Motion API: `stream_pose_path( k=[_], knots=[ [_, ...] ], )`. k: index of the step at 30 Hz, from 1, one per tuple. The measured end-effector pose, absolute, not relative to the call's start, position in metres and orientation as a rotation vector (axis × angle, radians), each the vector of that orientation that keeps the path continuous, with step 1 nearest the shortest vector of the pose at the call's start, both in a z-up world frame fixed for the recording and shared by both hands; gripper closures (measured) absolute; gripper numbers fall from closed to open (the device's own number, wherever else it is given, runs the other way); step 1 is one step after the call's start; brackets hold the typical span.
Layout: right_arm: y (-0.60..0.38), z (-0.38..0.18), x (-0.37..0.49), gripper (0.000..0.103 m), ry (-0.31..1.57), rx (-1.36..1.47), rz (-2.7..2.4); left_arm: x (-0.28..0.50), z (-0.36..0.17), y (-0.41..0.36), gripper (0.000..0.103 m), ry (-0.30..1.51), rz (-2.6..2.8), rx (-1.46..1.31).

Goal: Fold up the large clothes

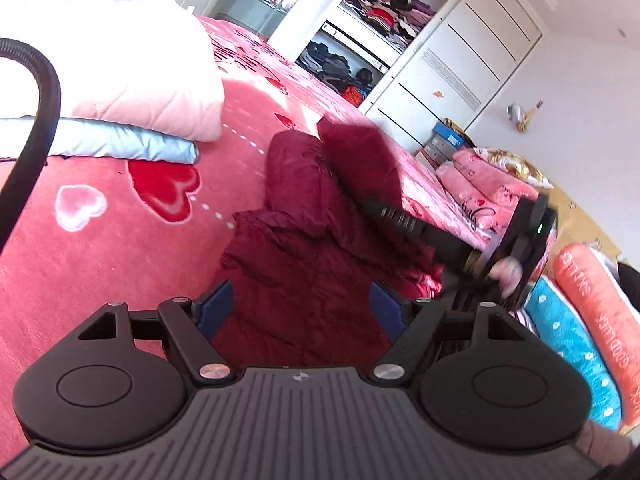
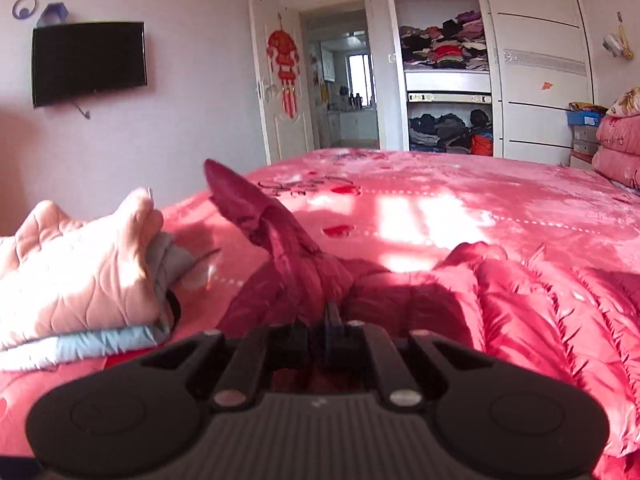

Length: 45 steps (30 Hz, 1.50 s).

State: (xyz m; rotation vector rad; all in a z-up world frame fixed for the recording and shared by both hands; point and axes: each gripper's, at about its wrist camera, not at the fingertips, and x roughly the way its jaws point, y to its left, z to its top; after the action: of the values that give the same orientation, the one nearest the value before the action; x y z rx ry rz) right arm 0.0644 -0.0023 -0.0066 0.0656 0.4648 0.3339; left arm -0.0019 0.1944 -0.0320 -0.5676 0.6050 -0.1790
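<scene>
Pink heart-print bed cover (image 1: pixel 100 272) holds the puffy dark red jacket (image 1: pixel 304 280). Right tool (image 2: pixel 320 322) pinches its sleeve (image 2: pixel 260 216), which could slip out. Left tool (image 1: pixel 298 308) is wide apart, empty.

Two close wrist views over one bed (image 1: pixel 100 264), wardrobe-facing.

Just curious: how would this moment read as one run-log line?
right gripper: shut on dark red jacket sleeve, lifted | left gripper: open above jacket | pink bedspread
</scene>
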Motion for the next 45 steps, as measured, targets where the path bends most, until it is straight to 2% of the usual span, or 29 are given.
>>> stream_pose_path(
  k=[2, 5, 9, 10, 12, 20, 29, 40, 45],
  knots=[
    [0.002, -0.014, 0.06, 0.091, 0.491, 0.048, 0.33, -0.004, -0.03, 0.194, 0.011, 0.6, -0.176, -0.579],
    [0.002, -0.021, 0.055, 0.055, 0.523, 0.072, 0.372, -0.002, -0.027, 0.194, 0.011, 0.591, -0.176, -0.578],
    [0.0, -0.013, 0.035, 0.045, 0.51, 0.086, 0.398, 0.006, -0.018, 0.185, 0.01, 0.573, -0.19, -0.555],
    [-0.004, -0.008, 0.032, 0.036, 0.51, 0.105, 0.408, 0.006, -0.015, 0.18, 0.01, 0.569, -0.197, -0.545],
    [-0.015, 0.002, 0.025, 0.026, 0.499, 0.154, 0.426, 0.009, -0.01, 0.17, 0.01, 0.561, -0.212, -0.51],
    [-0.093, 0.035, -0.009, 0.024, 0.406, 0.239, 0.299, 0.041, 0.005, 0.107, 0.011, 0.566, -0.324, -0.367],
    [-0.207, -0.009, -0.002, 0.024, 0.457, 0.36, -0.063, 0.114, -0.014, 0.034, 0.014, 0.594, -0.325, -0.195],
    [-0.216, -0.025, 0.034, 0.024, 0.508, 0.334, 0.008, 0.176, -0.042, 0.03, 0.015, 0.636, -0.196, -0.107],
    [-0.212, -0.046, 0.054, 0.022, 0.583, 0.302, 0.023, 0.202, -0.057, 0.029, 0.009, 0.651, -0.15, -0.074]
  ],
)
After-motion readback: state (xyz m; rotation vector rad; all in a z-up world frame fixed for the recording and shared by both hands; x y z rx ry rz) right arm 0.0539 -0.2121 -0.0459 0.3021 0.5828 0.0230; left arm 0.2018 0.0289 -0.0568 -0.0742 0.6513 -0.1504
